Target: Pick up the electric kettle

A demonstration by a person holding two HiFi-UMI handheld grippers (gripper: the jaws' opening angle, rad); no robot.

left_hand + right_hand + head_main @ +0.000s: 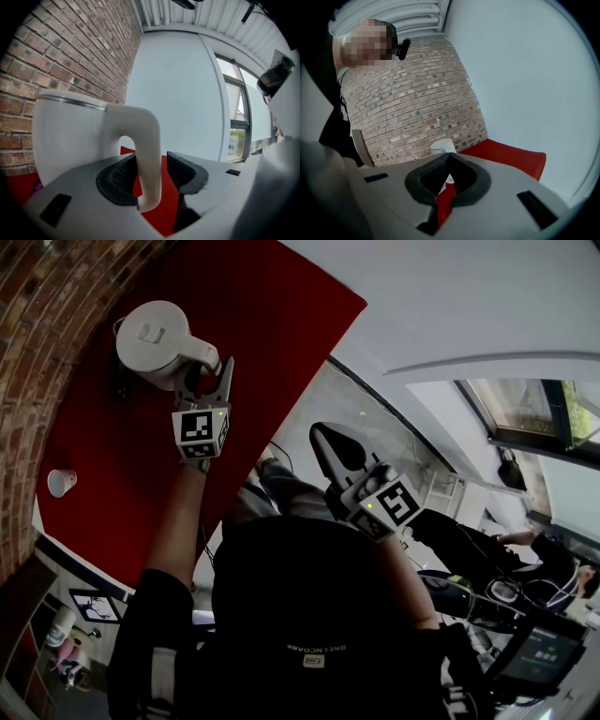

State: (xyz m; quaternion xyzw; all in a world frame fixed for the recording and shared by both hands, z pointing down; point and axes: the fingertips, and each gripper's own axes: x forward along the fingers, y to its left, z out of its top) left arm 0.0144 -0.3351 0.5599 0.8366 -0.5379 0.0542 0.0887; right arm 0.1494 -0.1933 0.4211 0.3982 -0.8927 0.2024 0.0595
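Note:
A white electric kettle stands on the red table near the brick wall. My left gripper reaches over the table to its curved handle. In the left gripper view the handle runs down between the two black pads. The left pad lies against it, and a strip of red table shows between it and the right pad. The left gripper is open around the handle. The kettle body fills the left of that view. My right gripper hangs off the table's edge, shut and empty, tips touching.
A white paper cup lies on the red table toward its near left part. The brick wall borders the table on the left, a white wall behind. A window and a screen are at the right.

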